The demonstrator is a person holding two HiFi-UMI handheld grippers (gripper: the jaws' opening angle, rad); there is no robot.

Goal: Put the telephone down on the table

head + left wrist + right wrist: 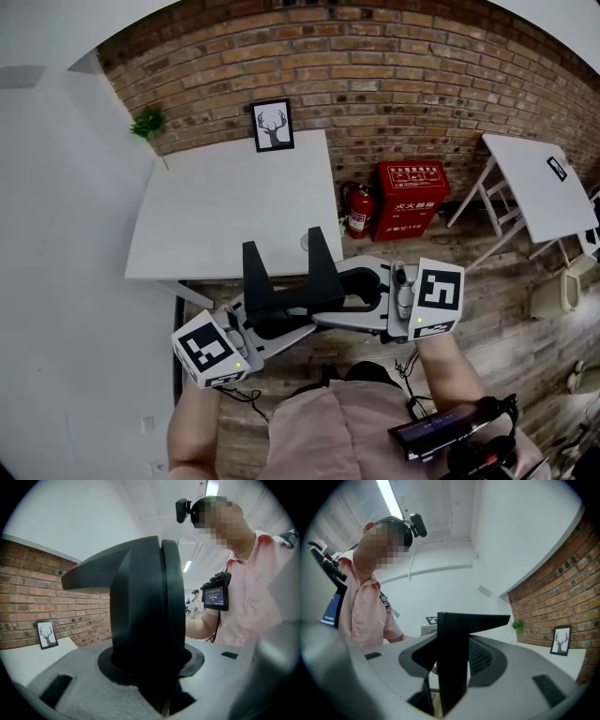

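**Telephone pinched at both ends, just short of the table**

We judge the telephone (281, 302) to be hard black plastic: stiff, probably light for its bulk, with a smooth matte skin that could slide in a loose pinch. Its two upright fins look thin enough to crack if the hands twist against each other, so we would take it low, where each fin meets the base, and move both hands as one.

That is about where it is taken. The left gripper (155, 670) has its grey fingers (79, 679) partly closed, neither wide nor fully together; the rounded black body fills the padded hollow between them and touches both sides. The right gripper (451, 670) has its fingers (529, 667) at a similar half-closed set, pinching a slim black plate that stands up out of the cleft between them; slivers of light show beside the plate higher up, so we think the contact is low down.

The telephone hangs in the air between the two sets of fingers, which point at each other; the white table (234, 202) lies beyond the fingers on the far side, its near edge about level with the fin tips.
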